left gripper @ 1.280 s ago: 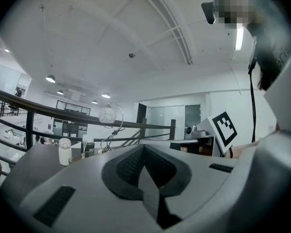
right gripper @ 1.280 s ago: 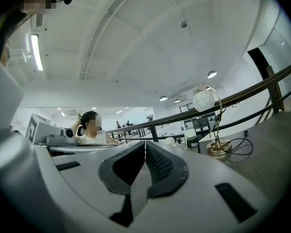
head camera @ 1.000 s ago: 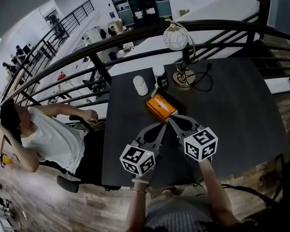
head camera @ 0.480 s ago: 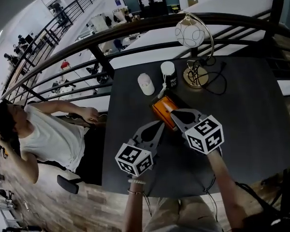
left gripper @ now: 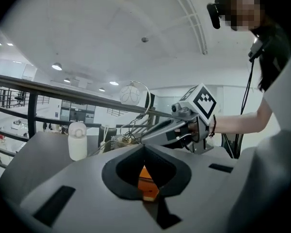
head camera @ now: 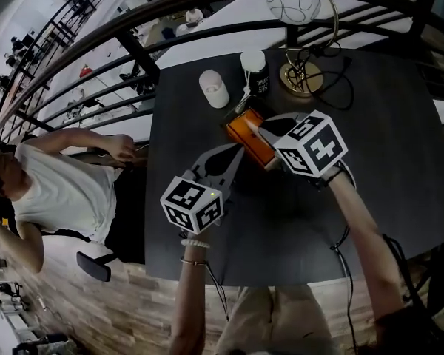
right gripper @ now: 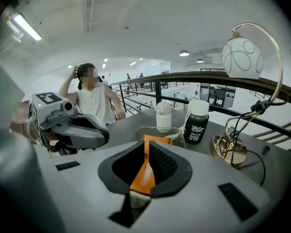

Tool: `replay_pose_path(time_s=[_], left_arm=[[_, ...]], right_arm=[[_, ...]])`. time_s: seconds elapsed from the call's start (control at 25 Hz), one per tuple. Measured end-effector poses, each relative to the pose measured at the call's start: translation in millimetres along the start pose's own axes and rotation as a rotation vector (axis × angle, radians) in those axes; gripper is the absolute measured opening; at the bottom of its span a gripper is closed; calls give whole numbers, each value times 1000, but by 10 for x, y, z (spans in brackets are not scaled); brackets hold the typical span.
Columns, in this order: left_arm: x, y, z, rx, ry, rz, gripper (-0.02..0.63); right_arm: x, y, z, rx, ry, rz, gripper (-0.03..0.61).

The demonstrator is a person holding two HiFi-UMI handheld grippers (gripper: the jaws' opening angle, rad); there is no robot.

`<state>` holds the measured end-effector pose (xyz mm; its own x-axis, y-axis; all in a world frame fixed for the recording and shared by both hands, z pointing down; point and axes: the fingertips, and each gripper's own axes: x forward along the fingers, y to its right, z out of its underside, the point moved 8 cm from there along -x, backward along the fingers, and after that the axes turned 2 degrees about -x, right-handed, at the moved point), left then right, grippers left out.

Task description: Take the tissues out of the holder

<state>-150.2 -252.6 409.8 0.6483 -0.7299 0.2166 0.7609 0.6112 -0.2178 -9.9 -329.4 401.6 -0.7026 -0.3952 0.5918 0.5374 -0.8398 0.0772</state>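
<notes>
An orange tissue pack lies in a clear holder on the dark table, just in front of two bottles. My right gripper is shut and empty, its tip tilted down over the pack's right end. In the right gripper view the orange pack shows just beyond the closed tips. My left gripper is also shut with nothing in it, pointing at the pack's near left side. Through its jaws the pack shows as an orange sliver.
A white bottle and a dark jar with a white lid stand right behind the holder. A lamp with a gold base and its cable sit at the back right. A black railing runs behind the table; a person in white sits left.
Both grippers have moved forward and down toward the orange pack. The right one has tipped downward, and its tip now reaches the pack's right end.
</notes>
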Motion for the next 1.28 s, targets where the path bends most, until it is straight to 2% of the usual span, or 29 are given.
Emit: replay_pose_path(time_s=[0.12, 0.2, 0.32, 0.44, 0.48, 0.52, 0.6, 0.92, 1.12, 1.28], left_arm=[[11, -134, 25, -16, 10, -22, 8], [-14, -173, 43, -33, 14, -30, 8], [-31, -175, 11, -29, 16, -29, 8], [-55, -203, -26, -25, 26, -29, 8], [-68, -221, -39, -23, 28, -30, 8], [-84, -244, -52, -20, 31, -31, 8], [-114, -298, -67, -21, 38, -34, 8], [-12, -255, -51, -21, 41, -15, 8], [-11, -253, -43, -14, 41, 1, 8], [2, -239, -23, -10, 39, 4, 8]], right_arm=[[161, 120, -25, -5, -86, 69, 17], [234, 119, -28, 4, -121, 72, 17], [236, 116, -75, 35, -65, 57, 18], [222, 161, -99, 116, 12, 26, 20], [219, 167, -117, 145, 36, 8, 35], [224, 166, -141, 168, 54, -11, 109], [258, 151, -178, 182, 58, -35, 131], [354, 163, 51, 129, -127, -32, 144], [479, 126, 75, 120, -221, 28, 144], [566, 194, 201, 169, -274, 71, 143]])
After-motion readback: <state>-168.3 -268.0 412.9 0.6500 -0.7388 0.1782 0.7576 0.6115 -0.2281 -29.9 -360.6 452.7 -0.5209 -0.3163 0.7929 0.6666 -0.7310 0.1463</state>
